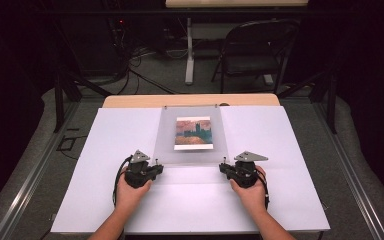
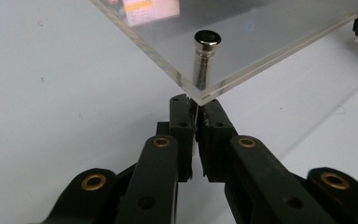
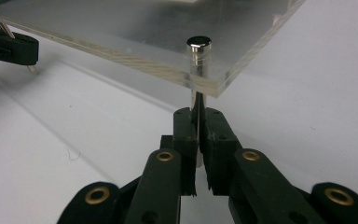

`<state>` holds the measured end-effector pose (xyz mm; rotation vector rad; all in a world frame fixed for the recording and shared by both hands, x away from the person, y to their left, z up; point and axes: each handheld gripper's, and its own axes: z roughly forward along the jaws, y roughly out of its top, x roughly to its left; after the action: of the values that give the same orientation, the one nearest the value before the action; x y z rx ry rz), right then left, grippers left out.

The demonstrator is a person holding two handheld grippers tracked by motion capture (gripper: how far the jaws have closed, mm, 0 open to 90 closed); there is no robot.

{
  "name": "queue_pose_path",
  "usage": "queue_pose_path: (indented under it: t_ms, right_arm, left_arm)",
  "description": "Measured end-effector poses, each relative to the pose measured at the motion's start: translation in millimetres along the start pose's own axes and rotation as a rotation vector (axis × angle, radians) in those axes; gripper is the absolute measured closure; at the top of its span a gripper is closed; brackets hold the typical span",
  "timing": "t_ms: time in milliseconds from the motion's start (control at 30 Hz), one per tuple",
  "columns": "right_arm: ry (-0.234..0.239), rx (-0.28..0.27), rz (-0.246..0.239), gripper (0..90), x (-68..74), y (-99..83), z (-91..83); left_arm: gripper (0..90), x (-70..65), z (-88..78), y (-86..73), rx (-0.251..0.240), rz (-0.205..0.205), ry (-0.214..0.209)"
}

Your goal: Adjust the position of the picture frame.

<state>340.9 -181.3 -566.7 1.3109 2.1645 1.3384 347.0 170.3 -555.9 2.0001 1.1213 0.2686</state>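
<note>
Clear acrylic frame (image 1: 190,135) at centre of the white worktop (image 1: 280,150), left gripper (image 1: 156,167) and right gripper (image 1: 223,168) at its near corners, fingers (image 2: 182,122) clamped on the metal standoff pins (image 2: 204,60) beneath.

Clear acrylic panel (image 2: 242,42): glossy, smooth faces, edges cut clean and slightly frosted. Metal standoff pin (image 2: 204,60) through its corner: polished, chrome-like, bright highlights; a second such pin (image 3: 197,60) at the other corner. Print (image 1: 194,133) under the panel: paper, coloured. Left claw (image 2: 196,109) and right claw (image 3: 198,114): matt black plastic, brass-coloured rivets. Bench (image 1: 190,100): pale wood edge, covered by smooth matt white sheet (image 1: 280,150).
</note>
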Motion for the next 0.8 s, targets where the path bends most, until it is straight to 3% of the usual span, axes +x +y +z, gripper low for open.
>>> queue_pose_path:
  t_ms: [167,367,600,800]
  right_arm:
    - [-0.003,0.022,0.013,83.8,-0.4,-1.4,1.9]
    - [0.002,0.014,0.014,81.9,-1.1,-1.6,0.8]
    - [-0.019,0.009,-0.007,72.0,0.8,-1.2,-0.8]
    - [-0.042,0.012,-0.03,59.6,4.3,-1.0,-1.5]
  left_arm:
    - [84.7,-0.2,2.8,-2.0,0.023,0.004,0.005]
    - [80.0,0.4,-3.6,-0.9,-0.025,-0.004,-0.004]
    - [78.1,1.6,-6.1,-2.4,-0.031,-0.01,0.003]
    - [66.8,0.9,-6.1,-2.8,-0.049,-0.003,0.01]
